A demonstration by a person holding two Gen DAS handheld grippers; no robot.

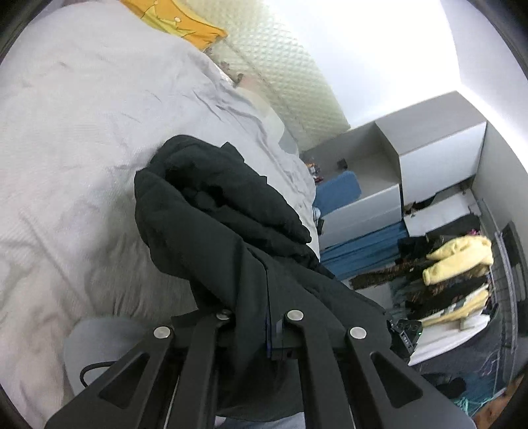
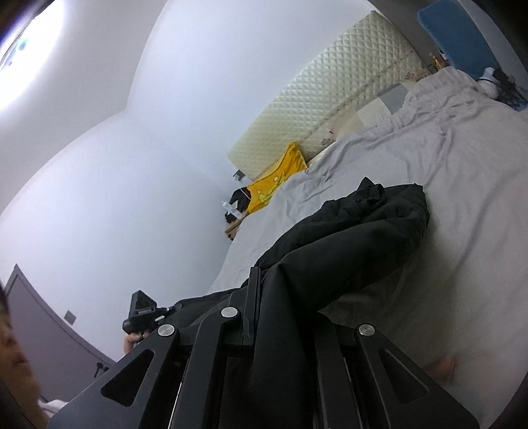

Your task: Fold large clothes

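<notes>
Flanking the black jacket (image 1: 231,224) — grey bedsheet (image 1: 66,132), yellow pillow (image 1: 178,19), clothes rack (image 1: 462,264).

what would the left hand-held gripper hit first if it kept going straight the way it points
The black garment it is shut on fills its line; beyond that bunch, probably the grey bedspread, though depth is unclear.

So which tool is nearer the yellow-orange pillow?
Left, likely. Left tool grips the black jacket on the bed side with the yellow-orange pillow; right tool grips it farther over.
</notes>
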